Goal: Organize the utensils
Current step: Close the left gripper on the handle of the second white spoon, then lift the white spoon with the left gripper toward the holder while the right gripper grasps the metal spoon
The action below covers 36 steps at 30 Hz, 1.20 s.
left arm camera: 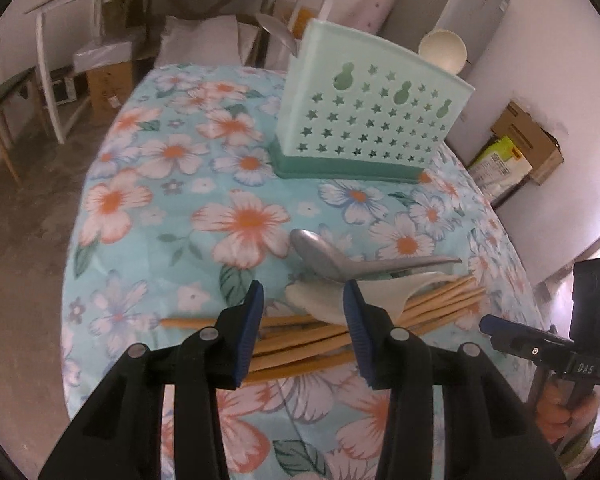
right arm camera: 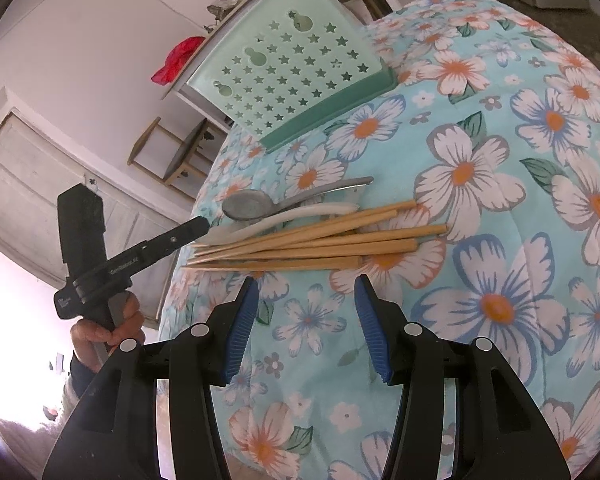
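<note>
matt metal spoon, wooden chopsticks, perforated plastic holder

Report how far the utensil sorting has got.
Done: a metal spoon and a white ladle-like bowl already stick up from the mint-green star-perforated plastic holder.

In hand: nothing; the left gripper and the right gripper are both open and empty.

Left: the grey metal spoon, the white plastic spoon and the wooden chopsticks lie on the floral tablecloth.

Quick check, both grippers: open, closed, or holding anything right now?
Left gripper: jaws open, holding nothing, above the chopsticks.
Right gripper: jaws open, empty, short of the chopsticks.
</note>
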Motion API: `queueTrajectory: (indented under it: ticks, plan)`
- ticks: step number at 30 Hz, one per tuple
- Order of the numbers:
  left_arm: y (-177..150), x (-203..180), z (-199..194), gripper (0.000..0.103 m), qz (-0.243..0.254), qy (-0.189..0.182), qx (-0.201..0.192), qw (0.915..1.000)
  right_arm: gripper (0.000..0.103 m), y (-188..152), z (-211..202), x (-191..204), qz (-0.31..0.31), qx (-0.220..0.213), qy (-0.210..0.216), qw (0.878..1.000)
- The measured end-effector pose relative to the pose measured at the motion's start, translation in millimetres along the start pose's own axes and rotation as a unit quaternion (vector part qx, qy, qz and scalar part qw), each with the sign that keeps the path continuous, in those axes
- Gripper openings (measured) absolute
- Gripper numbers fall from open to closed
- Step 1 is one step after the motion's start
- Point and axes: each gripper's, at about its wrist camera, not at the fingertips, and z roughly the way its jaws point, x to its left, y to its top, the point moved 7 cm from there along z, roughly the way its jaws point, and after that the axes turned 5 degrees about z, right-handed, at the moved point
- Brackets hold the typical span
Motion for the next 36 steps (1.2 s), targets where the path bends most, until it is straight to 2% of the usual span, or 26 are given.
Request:
queueTrajectory:
  ticks: [3,7,11,15,20,24,30,34,36]
  plan:
    - [0.6,4.6,-8.0,0.040,-0.028,-0.018,-0.009,0.9994,0.049,0.6,0.6,0.3,0.002,0.000,0.001,1.000]
    - [-2.7,6.4,-3.1,0.040,-0.063,-0.048,0.011,0.9968,0.049,0.2,1.6,1.4,0.003,0.001,0.004,1.000]
    - [-7.1,11.9,7.3,0.039,-0.127,-0.098,0.041,0.9861,0.049,-0.9,1.0,2.6,0.003,0.000,0.006,1.000]
    - [-5.9,15.7,12.1,0.028,-0.171,-0.132,0.051,0.9752,0.049,-1.4,1.3,0.1,0.007,0.000,0.006,1.000]
    - [-7.6,20.2,21.4,0.015,-0.192,-0.121,0.070,0.9714,0.049,-2.2,-0.5,-2.7,0.013,-0.001,0.012,1.000]
    - [-6.5,23.0,17.6,0.005,-0.205,-0.115,0.064,0.9699,0.049,-1.9,-3.1,-3.7,0.016,-0.004,0.011,1.000]
    - [-1.6,32.7,-19.0,0.001,-0.211,-0.106,0.025,0.9714,0.049,3.7,-19.9,-2.3,0.014,-0.022,-0.003,1.000]
    - [1.6,44.3,-59.3,0.001,-0.199,-0.077,-0.023,0.9767,0.049,11.5,-39.7,8.5,0.004,-0.052,-0.013,0.999]
    - [3.0,52.4,-83.0,0.001,-0.201,-0.063,-0.056,0.9760,0.049,14.8,-48.3,16.3,-0.004,-0.065,-0.018,0.998]
